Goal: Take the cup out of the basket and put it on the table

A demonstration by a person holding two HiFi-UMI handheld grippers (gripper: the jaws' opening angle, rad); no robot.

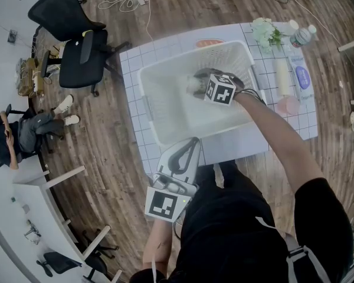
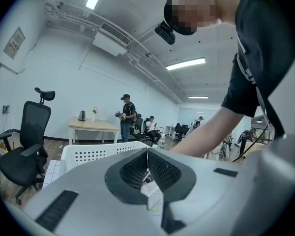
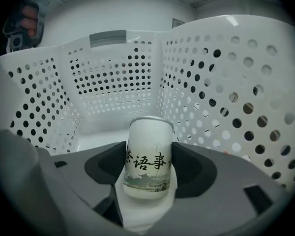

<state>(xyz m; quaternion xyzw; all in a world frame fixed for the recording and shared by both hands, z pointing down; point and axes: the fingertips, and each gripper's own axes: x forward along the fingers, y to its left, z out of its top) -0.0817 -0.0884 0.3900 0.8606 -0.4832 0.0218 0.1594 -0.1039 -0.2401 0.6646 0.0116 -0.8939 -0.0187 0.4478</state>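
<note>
A white cup with black characters and a landscape print stands upright between the pads of my right gripper, which is shut on its sides. It is inside the white perforated basket, near a corner. In the head view the right gripper reaches into the basket, and the cup shows only partly beside the marker cube. My left gripper hangs at the table's near edge, outside the basket, jaws shut on nothing. The left gripper view shows the left gripper closed, with the basket rim beyond it.
The basket fills most of the gridded white table. Along the table's right side lie a flower bunch, a bottle, a tube and a pink item. A black office chair stands at the left.
</note>
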